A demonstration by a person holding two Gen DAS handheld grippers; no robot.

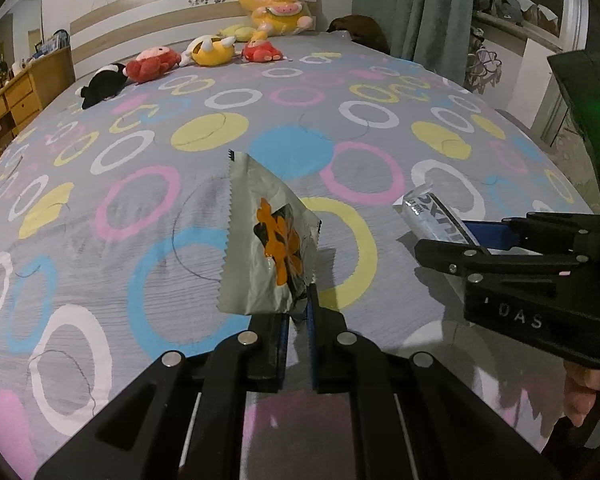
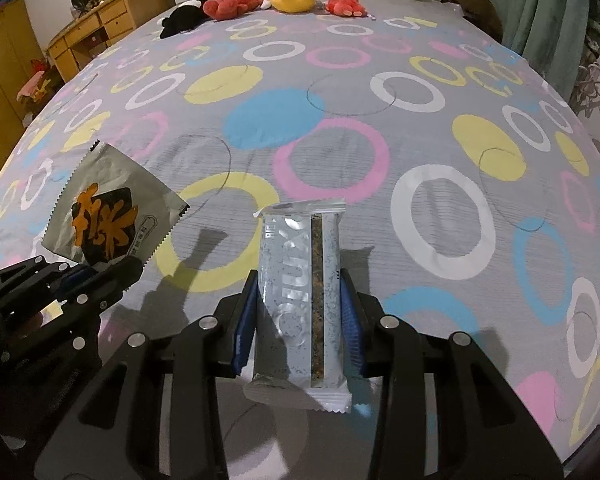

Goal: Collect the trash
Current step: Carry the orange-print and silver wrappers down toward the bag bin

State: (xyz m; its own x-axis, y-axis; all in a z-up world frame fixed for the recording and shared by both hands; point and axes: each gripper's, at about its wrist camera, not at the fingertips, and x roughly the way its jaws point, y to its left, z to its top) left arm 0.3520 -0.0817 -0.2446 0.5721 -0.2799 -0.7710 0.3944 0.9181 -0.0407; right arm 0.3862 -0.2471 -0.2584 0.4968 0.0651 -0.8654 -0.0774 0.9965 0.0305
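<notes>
The left gripper [image 1: 298, 312] pinches a corner of a crumpled silver foil wrapper with orange lettering [image 1: 266, 236], lifted above the bed's circle-patterned grey sheet [image 1: 140, 184] near its foot edge. Just beside it, the right gripper [image 2: 300, 320] clamps a pale speckled snack-bar packet [image 2: 298, 296] between blue pads [image 2: 350, 320].

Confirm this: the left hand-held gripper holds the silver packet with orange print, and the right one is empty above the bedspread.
Not quite. The right hand-held gripper is not empty: the right wrist view shows it shut on a pale blue snack bar wrapper. The left hand-held gripper does hold the silver packet with orange print above the bedspread.
</notes>
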